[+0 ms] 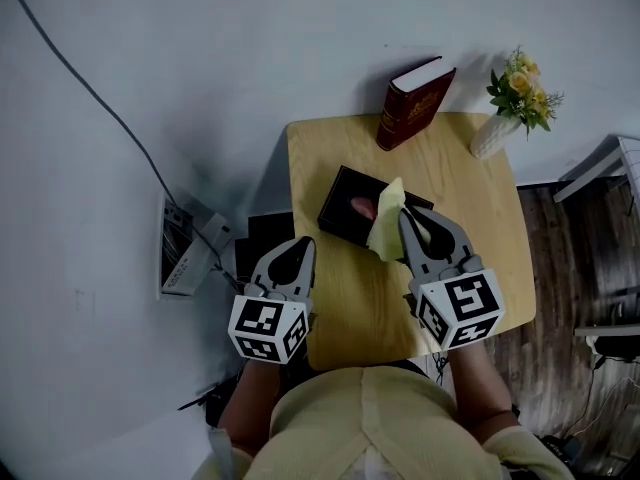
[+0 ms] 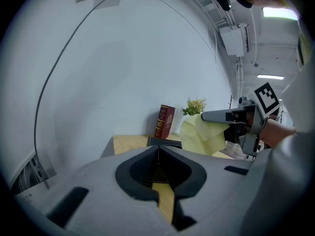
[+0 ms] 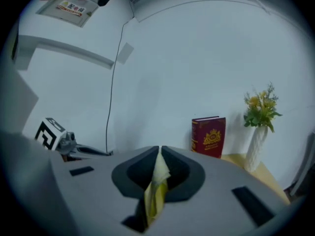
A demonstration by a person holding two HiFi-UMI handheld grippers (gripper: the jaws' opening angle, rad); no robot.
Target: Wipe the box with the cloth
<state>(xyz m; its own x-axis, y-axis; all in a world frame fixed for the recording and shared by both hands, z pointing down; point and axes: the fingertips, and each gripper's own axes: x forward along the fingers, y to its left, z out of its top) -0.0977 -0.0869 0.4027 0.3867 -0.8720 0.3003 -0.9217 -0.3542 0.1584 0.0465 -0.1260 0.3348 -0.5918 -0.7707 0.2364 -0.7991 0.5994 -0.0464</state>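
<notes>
The right gripper [image 1: 405, 218] was clamped on a pale yellow cloth [image 1: 386, 220], which stuck up between its jaws and hung below them in a loose, crumpled fold. The cloth lay over the right end of the box [image 1: 345, 208], a flat black box with a reddish oval on top that sat left of middle on the wooden table [image 1: 330, 158]. Whether the two touched could not be told. The left gripper [image 1: 303, 243] was closed and empty near the table's left edge. Both pointed forward, tilted slightly down.
</notes>
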